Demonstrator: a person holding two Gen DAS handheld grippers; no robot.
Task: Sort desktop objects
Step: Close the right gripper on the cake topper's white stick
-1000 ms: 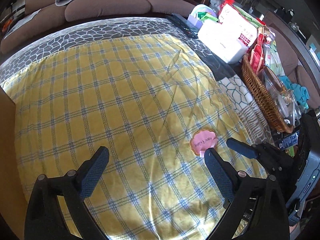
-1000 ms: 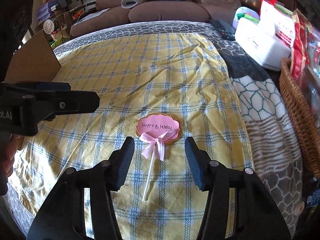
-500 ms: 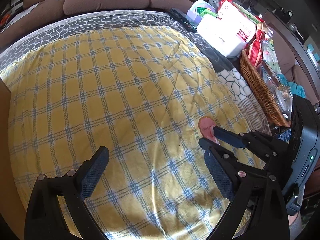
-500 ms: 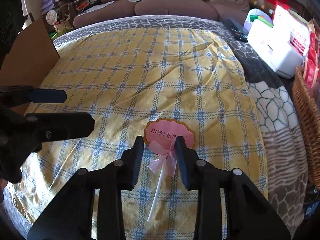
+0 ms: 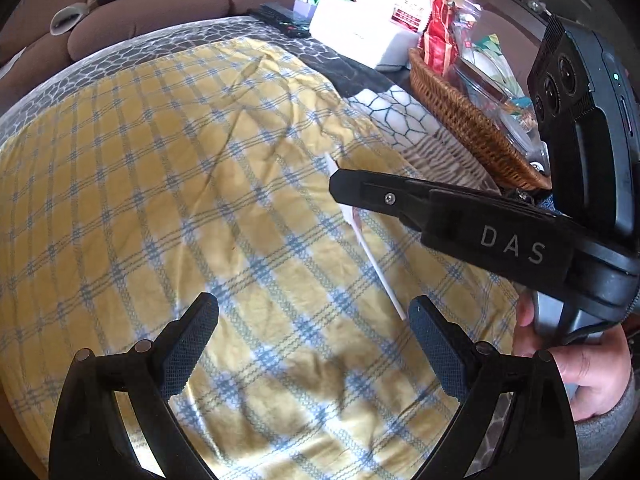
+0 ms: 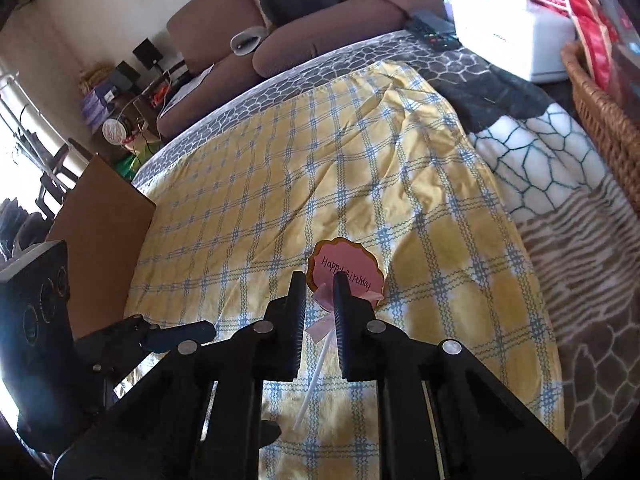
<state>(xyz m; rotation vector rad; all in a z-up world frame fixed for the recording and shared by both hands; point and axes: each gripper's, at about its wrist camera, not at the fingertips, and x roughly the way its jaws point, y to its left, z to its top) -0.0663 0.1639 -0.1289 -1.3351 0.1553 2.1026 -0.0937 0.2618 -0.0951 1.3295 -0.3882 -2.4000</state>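
Observation:
A pink "Happy Birthday" cake topper (image 6: 347, 273) with a pink bow and a white stick (image 6: 314, 380) is held above the yellow checked cloth (image 6: 320, 168). My right gripper (image 6: 320, 286) is shut on the topper at its bow; the stick hangs down between the jaws. In the left wrist view the right gripper (image 5: 340, 188) shows side-on with the topper (image 5: 374, 256) edge-on and tilted in it. My left gripper (image 5: 314, 320) is open and empty, low over the cloth, to the left of the right gripper.
A wicker basket (image 5: 460, 120) of packets stands at the right edge. A white box (image 5: 360, 36) and remote controls (image 5: 280, 20) lie at the back right. A cardboard box (image 6: 100, 232) stands at the left. A brown sofa (image 6: 304, 24) is behind the table.
My right gripper has closed on the topper at its bow and lifted it off the cloth. My left gripper has stayed open and shifted a little.

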